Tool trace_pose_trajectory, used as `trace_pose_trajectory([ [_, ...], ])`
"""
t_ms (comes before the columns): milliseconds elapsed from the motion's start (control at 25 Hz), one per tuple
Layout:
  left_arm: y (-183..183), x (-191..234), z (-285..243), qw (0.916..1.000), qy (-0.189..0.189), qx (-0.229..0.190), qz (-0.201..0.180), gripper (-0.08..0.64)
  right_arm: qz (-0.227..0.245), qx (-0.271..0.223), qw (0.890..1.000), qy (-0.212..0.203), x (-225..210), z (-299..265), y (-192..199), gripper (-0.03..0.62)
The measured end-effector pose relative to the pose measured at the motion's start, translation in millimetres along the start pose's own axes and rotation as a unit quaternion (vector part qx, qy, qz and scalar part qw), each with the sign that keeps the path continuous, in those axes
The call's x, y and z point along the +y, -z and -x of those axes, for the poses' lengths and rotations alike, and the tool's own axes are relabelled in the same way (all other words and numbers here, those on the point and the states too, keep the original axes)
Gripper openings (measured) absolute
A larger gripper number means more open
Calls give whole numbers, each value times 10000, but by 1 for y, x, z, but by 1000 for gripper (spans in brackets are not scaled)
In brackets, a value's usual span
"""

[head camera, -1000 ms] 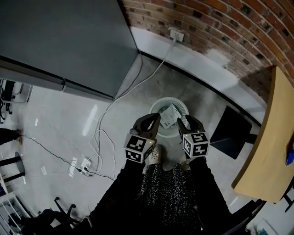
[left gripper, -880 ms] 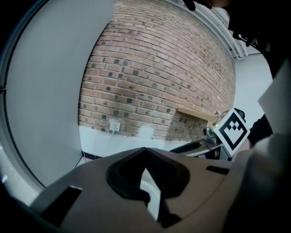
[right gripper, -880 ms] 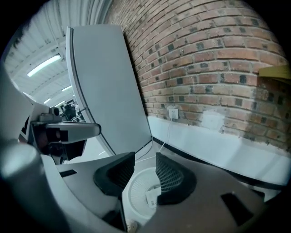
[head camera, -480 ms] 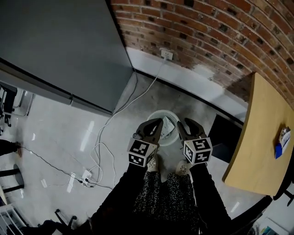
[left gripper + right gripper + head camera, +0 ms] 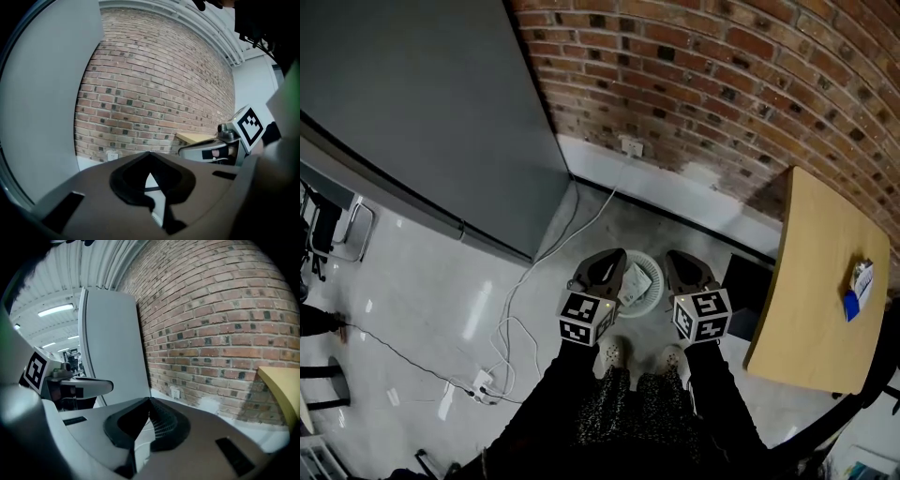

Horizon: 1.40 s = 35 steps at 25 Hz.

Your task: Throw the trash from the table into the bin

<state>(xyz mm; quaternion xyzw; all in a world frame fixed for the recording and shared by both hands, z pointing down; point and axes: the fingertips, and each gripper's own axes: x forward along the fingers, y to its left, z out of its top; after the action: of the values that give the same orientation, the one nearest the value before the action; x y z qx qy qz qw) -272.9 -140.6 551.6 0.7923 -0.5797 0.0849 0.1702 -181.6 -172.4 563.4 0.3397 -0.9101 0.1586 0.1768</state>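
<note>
The left hand-held gripper (image 5: 606, 266) and right hand-held gripper (image 5: 680, 264) have lifted higher than a second ago. Both are clenched and empty, the right's jaws having just closed on nothing. Between them at 12 o'clock, the paper trash (image 5: 631, 285) lies in the bin (image 5: 657, 274). At 3 o'clock, a blue-white packet (image 5: 858, 289) now shows on the desk (image 5: 811, 281).

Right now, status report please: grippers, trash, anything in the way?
Both empty: left gripper shut, right gripper jaws just closed. In the bin, a white packet. On the table, a blue-and-white pack. Nothing blocks the bin.
</note>
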Motion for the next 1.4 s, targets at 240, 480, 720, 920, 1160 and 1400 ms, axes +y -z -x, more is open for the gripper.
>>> trace_pose_trajectory([
  [240, -27, -9, 3, 9998, 153, -108, -98, 6, 67, -148, 9999, 44, 1, 17, -29, 12],
  [480, -55, -27, -3, 9992, 298, -169, -212, 6, -4, -307, 9990, 312, -18, 46, -52, 12],
  [720, -85, -75, -28, 9960, 774, -286, -331, 6, -245, -560, 9930, 1008, -67, 104, -75, 12],
  [920, -109, -114, -48, 9928, 1060, -390, -407, 6, -426, -612, 9848, 1566, -112, 158, -79, 12],
  [1160, -117, -172, -71, 9863, 1510, -412, -517, 6, -683, -724, 9708, 2184, -160, 227, -69, 12],
  [1400, -116, -221, -91, 9812, 1816, -339, -554, 6, -911, -765, 9558, 2689, -204, 284, -50, 12],
])
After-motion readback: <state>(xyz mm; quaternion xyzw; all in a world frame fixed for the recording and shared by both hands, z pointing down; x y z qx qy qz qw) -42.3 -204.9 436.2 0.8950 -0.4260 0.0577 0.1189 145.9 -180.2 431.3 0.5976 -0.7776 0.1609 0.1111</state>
